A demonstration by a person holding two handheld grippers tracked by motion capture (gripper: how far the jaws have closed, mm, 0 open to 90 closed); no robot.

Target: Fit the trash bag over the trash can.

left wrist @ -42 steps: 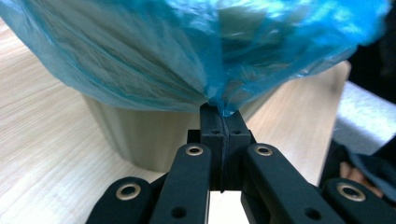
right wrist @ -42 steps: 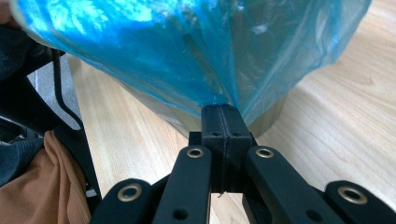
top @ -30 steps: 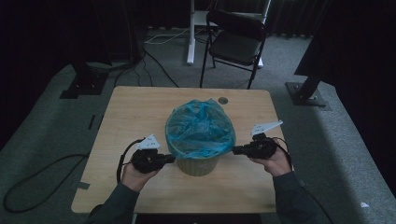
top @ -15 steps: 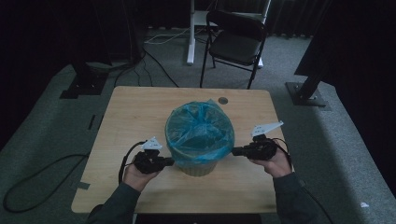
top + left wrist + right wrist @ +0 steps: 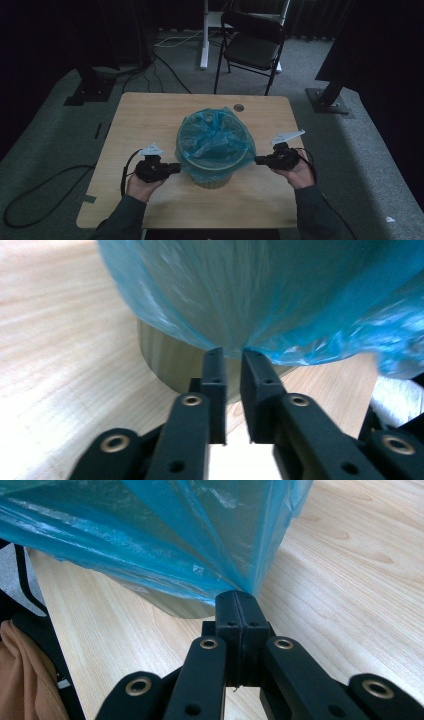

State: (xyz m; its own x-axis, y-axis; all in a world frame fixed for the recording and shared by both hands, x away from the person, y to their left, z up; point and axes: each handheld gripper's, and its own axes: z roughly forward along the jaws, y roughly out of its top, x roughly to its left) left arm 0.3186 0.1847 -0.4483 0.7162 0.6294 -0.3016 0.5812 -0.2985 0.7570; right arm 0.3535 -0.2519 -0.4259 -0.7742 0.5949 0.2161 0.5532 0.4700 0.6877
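Bin [image 5: 214, 176] upright on table [image 5: 145, 115], blue liner [image 5: 212, 135] mouth upward

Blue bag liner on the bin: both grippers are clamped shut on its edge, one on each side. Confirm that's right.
Not quite. The right gripper is shut on the blue bag, but the right gripper view's counterpart, the left gripper view, shows the left gripper with its jaws parted, having just been opening, their tips at the bag's hem over the bin.

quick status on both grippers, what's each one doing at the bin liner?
Left gripper: jaws just opened a little, small gap, tips at the blue bag hem, not pinching it.
Right gripper: shut on the blue bag's edge.
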